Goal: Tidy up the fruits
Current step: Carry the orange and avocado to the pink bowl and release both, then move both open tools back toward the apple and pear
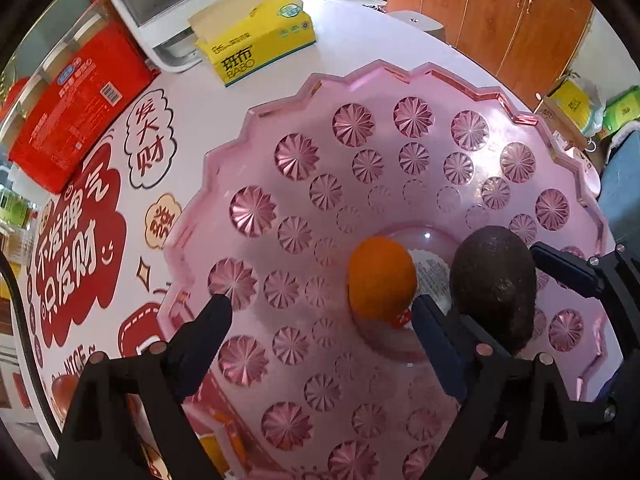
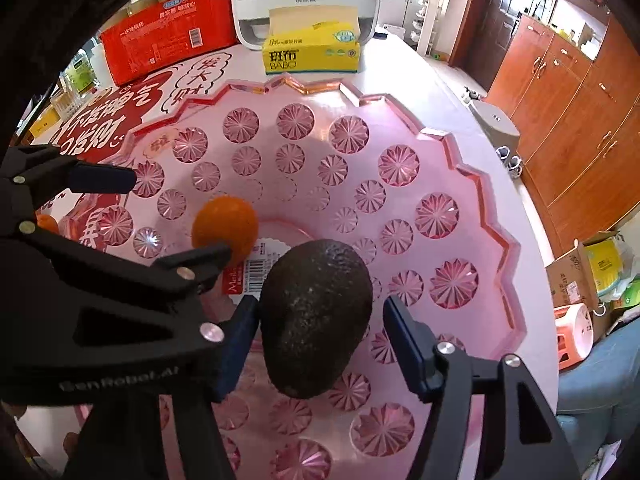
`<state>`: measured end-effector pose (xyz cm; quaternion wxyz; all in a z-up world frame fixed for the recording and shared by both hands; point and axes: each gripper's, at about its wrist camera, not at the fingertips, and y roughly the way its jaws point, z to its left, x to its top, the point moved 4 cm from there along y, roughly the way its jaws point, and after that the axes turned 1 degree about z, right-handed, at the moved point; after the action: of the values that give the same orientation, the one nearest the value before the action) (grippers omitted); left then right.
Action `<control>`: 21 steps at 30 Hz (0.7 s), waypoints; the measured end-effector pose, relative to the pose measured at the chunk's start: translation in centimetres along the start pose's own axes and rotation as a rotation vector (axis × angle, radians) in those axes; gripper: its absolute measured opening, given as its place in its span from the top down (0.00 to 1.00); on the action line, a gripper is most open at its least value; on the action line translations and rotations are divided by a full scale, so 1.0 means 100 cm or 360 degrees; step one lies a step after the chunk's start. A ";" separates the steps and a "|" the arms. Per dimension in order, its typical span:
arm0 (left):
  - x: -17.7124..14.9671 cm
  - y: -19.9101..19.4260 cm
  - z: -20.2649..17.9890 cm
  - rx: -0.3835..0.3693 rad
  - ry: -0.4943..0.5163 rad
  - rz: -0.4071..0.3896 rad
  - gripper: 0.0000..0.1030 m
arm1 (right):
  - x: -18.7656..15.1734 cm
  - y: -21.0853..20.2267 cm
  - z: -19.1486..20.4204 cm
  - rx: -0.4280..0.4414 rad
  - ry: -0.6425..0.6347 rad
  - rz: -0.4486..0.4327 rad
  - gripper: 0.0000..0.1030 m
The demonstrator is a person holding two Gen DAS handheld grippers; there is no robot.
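Fruit both in pink bowl (image 1: 256,120) centre: orange (image 1: 382,278), avocado (image 2: 316,316) beside it. Left gripper (image 1: 320,308) released wide, orange near one finger. Right gripper (image 2: 320,332) spread; avocado between jaws, gap on one side. Risk: withdrawing finger nudges round orange, rolls toward bowl rim.

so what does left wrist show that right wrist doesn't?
Only left wrist: the left tool's own wide-open fingers; the orange sits near the right finger.
Only right wrist: the barcode sticker's print, a white and orange stool, and a clear gap between the avocado and the right tool's right finger.
Both: pink bowl, orange, avocado, yellow tissue box, red carton.
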<state>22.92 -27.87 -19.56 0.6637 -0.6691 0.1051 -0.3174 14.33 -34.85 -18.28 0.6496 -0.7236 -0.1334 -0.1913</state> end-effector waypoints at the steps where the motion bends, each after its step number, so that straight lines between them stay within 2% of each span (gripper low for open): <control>1: -0.001 -0.003 0.001 -0.0005 -0.0009 -0.0005 0.12 | 0.000 -0.004 0.001 -0.0001 -0.0002 -0.0016 0.37; 9: -0.018 -0.045 0.006 -0.0016 -0.0023 -0.0149 0.12 | -0.003 -0.031 -0.003 0.0037 0.0053 -0.0088 0.37; 16: -0.041 -0.089 0.009 -0.0001 -0.0023 -0.0337 0.12 | -0.013 -0.061 -0.006 0.0073 0.0107 -0.0145 0.36; 21: -0.061 -0.107 0.017 -0.0039 -0.0114 -0.0334 0.12 | -0.026 -0.080 -0.002 0.0106 0.0137 -0.0160 0.36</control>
<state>16.14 -22.00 -10.93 0.6219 -0.6955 0.0146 -0.3596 8.46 -33.91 -12.28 0.6681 -0.6850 -0.1478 -0.2500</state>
